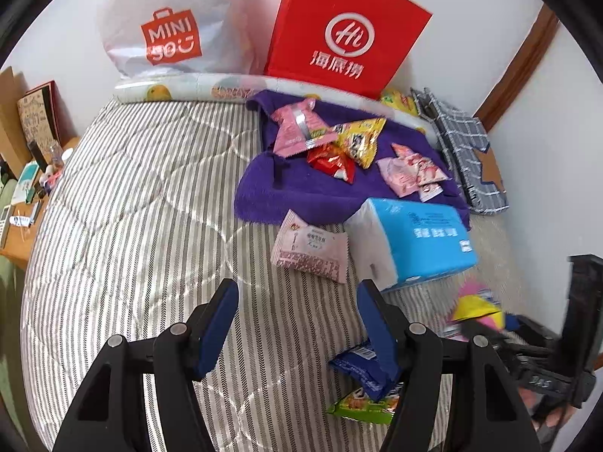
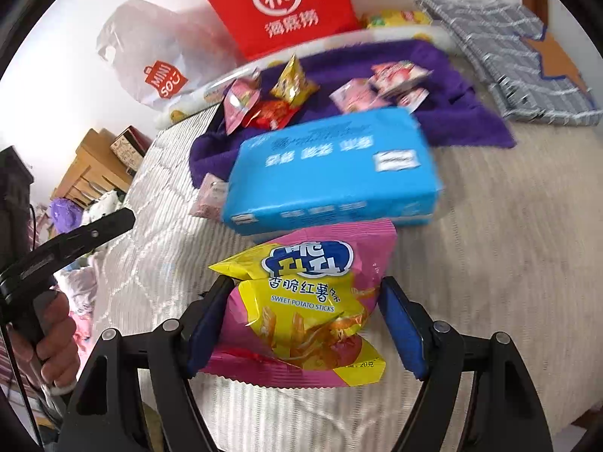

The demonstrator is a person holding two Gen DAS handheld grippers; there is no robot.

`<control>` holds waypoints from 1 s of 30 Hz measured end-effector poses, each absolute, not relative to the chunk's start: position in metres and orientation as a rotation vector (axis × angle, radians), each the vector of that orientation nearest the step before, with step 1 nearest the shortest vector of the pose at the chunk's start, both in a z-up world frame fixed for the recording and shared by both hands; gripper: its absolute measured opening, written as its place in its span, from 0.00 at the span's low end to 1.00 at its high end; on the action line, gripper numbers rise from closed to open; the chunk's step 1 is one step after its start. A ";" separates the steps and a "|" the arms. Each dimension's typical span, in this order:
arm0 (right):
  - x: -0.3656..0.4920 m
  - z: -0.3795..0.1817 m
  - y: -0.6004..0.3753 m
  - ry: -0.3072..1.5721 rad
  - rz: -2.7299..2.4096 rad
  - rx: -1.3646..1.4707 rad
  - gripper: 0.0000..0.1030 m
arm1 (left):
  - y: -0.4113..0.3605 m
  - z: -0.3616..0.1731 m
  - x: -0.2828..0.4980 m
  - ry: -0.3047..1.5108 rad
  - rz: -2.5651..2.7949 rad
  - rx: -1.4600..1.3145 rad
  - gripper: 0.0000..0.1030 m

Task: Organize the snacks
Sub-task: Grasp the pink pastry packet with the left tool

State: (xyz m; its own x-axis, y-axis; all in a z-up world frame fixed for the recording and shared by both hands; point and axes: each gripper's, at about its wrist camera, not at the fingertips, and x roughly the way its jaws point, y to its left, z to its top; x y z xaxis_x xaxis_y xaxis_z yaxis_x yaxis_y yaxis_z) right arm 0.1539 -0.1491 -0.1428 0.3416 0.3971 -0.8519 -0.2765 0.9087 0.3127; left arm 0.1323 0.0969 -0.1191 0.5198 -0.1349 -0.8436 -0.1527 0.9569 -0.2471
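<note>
My right gripper is shut on a pink and yellow sweet potato stick bag, held above the bed; the bag also shows blurred in the left wrist view. My left gripper is open and empty above the striped quilt. A pale pink snack packet lies just ahead of it. A blue packet and a green packet lie by its right finger. Several small snack packets lie on a purple towel.
A blue tissue pack lies beside the towel. A red paper bag and a white Miniso plastic bag stand against the wall. A checked grey cloth lies at the right. A wooden bedside table with clutter is at the left.
</note>
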 end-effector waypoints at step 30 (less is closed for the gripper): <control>0.170 -0.190 -0.227 0.899 0.348 0.073 0.76 | 0.060 -0.193 0.207 1.030 -0.051 -0.133 0.79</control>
